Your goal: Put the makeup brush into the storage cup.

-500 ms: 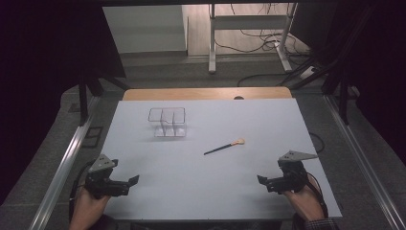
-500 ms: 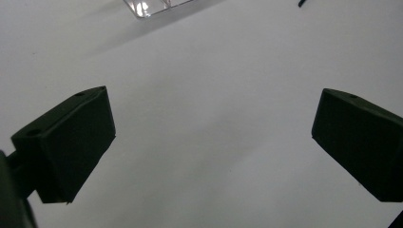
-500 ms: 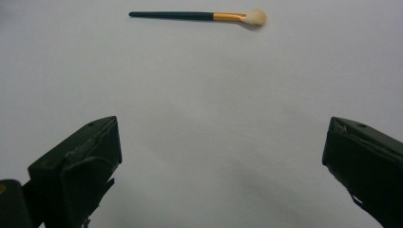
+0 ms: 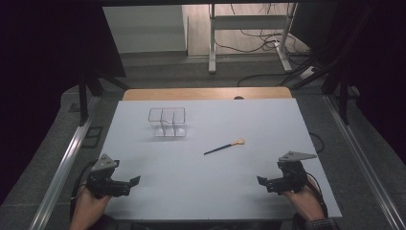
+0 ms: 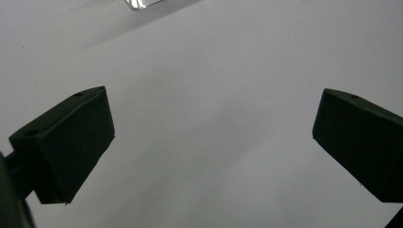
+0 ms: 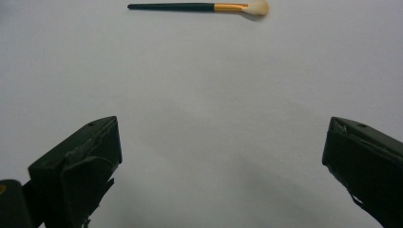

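Brush [image 4: 224, 148] lies flat on the white worktop [image 4: 268, 120], right of centre, dark handle pointing toward the person's left and pale bristle tip toward the right, on a slight diagonal. In the right gripper view the brush [image 6: 197, 7] sits well ahead of the jaws, touching nothing.

Clear box [image 4: 166, 121] with inner dividers stands upright on the far-left part of the worktop, well apart from the brush. A corner of the box [image 5: 142, 4] shows at the top edge of the left gripper view.

Left tongs [image 4: 135, 181]: held low at the near-left corner of the worktop, jaws pointing inward toward the centre, left hand [image 4: 88, 206] gripping from behind. Left gripper view shows the tongs [image 5: 209, 142] released, jaws wide apart, bare worktop between them.

Right tongs [image 4: 262, 181]: held at the near-right corner, jaws pointing inward, mirroring the left; grey plate on top; right hand [image 4: 301, 203] behind, with a sleeve cuff at the bottom edge. Right gripper view shows the tongs [image 6: 221, 152] released, jaws wide apart, holding nothing.

Compared with half a second ago: both tongs sit at the same corners with the same pose; brush and box unmoved. No visible change.
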The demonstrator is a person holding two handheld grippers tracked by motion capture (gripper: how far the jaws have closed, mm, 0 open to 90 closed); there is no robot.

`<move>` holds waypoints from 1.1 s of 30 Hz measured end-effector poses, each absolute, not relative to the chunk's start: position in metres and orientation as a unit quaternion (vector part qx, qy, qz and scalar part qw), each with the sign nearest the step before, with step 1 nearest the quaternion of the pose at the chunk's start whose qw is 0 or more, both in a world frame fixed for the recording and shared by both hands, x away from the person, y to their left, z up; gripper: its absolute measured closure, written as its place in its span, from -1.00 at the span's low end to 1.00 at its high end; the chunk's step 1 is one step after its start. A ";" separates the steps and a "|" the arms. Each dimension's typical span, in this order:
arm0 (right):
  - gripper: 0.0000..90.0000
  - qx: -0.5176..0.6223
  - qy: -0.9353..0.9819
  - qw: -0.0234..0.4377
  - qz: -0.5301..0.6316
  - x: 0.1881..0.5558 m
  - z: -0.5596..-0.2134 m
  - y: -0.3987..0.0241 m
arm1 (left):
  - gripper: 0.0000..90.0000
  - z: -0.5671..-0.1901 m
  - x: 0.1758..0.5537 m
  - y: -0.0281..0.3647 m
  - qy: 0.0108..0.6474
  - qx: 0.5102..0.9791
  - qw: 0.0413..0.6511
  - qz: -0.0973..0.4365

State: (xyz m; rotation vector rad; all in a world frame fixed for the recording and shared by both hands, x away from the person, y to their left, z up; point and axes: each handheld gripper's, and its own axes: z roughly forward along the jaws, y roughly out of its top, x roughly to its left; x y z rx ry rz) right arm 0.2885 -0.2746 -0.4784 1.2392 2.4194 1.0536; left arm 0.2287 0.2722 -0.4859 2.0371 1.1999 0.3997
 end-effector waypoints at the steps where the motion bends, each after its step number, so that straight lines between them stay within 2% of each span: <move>1: -1.00 0.422 0.825 0.113 0.357 0.288 -0.478 -0.274 | -0.98 -0.486 0.229 0.272 0.467 0.791 0.363 0.156; 22: -1.00 0.426 0.824 0.105 0.358 0.289 -0.475 -0.273 | -1.00 -0.486 0.229 0.275 0.470 0.785 0.368 0.165; 33: -1.00 0.425 0.826 0.124 0.349 0.292 -0.468 -0.274 | -0.99 -0.486 0.229 0.276 0.471 0.782 0.373 0.167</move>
